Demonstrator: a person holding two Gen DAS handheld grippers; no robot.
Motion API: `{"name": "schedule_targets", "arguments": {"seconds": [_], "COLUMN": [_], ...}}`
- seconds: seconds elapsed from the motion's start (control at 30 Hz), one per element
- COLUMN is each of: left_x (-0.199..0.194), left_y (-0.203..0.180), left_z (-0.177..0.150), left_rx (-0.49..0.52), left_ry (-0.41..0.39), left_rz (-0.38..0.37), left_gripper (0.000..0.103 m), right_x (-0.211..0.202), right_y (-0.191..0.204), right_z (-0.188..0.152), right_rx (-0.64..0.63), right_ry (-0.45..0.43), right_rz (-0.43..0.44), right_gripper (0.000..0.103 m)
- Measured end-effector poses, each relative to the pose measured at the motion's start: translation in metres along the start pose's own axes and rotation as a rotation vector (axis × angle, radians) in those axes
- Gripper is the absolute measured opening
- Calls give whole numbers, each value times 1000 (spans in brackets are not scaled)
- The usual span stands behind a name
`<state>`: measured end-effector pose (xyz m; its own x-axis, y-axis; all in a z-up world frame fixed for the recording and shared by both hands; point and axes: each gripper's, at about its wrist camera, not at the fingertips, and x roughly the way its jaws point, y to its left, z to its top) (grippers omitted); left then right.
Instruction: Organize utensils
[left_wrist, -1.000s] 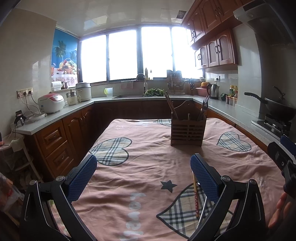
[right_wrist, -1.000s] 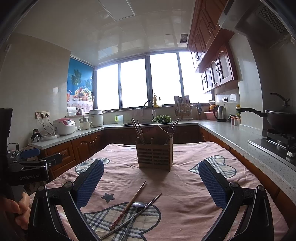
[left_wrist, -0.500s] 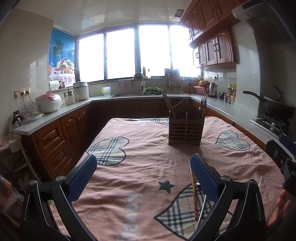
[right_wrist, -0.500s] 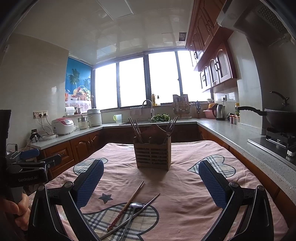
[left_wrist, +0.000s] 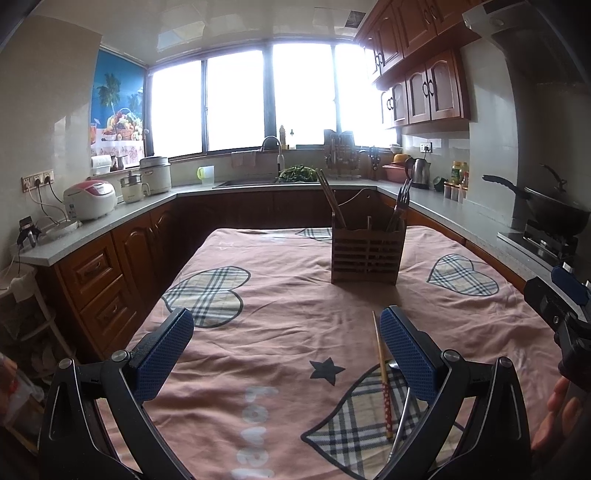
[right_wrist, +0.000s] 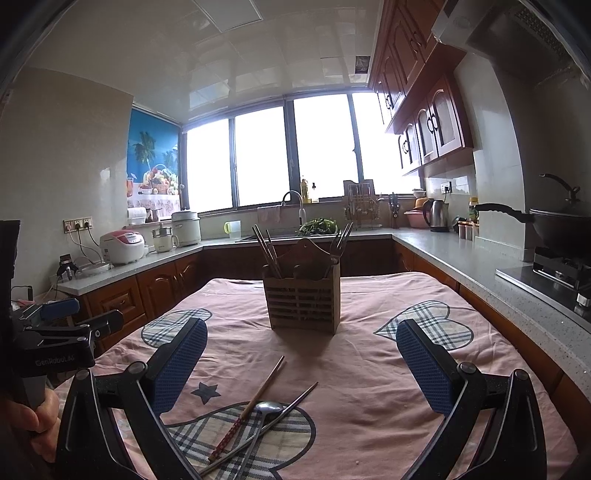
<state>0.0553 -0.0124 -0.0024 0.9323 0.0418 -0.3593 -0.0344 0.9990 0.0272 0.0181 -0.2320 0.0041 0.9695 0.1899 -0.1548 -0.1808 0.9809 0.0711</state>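
Note:
A wooden slatted utensil holder (right_wrist: 302, 303) stands upright mid-table with chopsticks and forks in it; it also shows in the left wrist view (left_wrist: 365, 255). On the pink cloth lie a wooden chopstick with a red dotted end (right_wrist: 248, 408), a metal spoon (right_wrist: 264, 419) and a metal chopstick (right_wrist: 266, 428), crossing on a plaid heart. In the left wrist view the chopstick (left_wrist: 382, 373) lies just inside the right finger. My left gripper (left_wrist: 286, 350) is open and empty. My right gripper (right_wrist: 301, 363) is open and empty above the loose utensils.
The table wears a pink cloth (right_wrist: 369, 369) with plaid hearts. Counters run around the room: rice cookers (left_wrist: 90, 199) at left, sink (left_wrist: 273, 158) at back, kettle (left_wrist: 419, 171) and wok on a stove (left_wrist: 554, 214) at right. The other gripper shows at the right edge (left_wrist: 569, 314).
Both grippers have drifted slightly forward and down over the table; the holder and loose utensils appear a little nearer. Both stay open and empty.

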Motion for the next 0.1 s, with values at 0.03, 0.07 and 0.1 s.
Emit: {"name": "schedule_targets", "arguments": {"seconds": [0.03,0.07,0.1], "left_x": [1,3,4], "left_y": [-1,-2,-2], "left_z": [0,1,1], "left_rx": [1,2,2], "left_ry": [1,3,5], "left_rz": [-4,-8,-14], "left_gripper": [103,103,103], "right_x": [1,3,4], "right_y": [0,0,-1], "right_z": [0,0,0], "right_rx": [1,1,1], "right_ry": [3,6,10], "right_rz": [0,1,1], "right_gripper": [103,103,103]}}
